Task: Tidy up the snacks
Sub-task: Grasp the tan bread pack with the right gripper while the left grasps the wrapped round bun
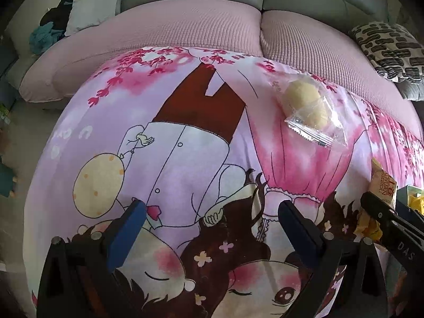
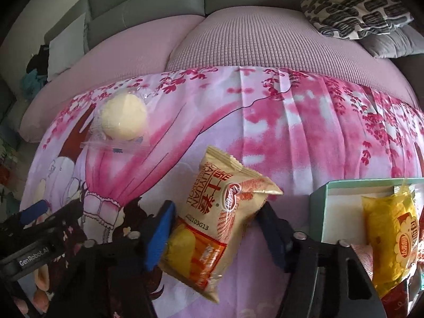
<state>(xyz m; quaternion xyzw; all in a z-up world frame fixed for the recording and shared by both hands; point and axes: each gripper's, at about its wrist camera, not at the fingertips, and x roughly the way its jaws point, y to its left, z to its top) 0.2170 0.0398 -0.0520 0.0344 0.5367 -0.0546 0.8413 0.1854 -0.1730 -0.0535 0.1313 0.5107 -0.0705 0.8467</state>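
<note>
Open cloth (image 1: 185,137) beyond box (image 2: 322,212)

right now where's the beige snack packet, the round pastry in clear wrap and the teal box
beige snack packet (image 2: 212,212), right wrist view, printed front
round pastry (image 2: 124,119), right wrist view, top of bun
teal box (image 2: 318,209), right wrist view, left wall

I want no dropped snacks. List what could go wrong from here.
1. The right gripper pinches the puffy beige and orange snack packet by its sides, so it may slip or get crushed.
2. The teal cardboard box already holds a yellow packet, so room may be tight.
3. The round pale bun in clear wrapping lies apart on the pink printed cloth and could be forgotten.
</note>
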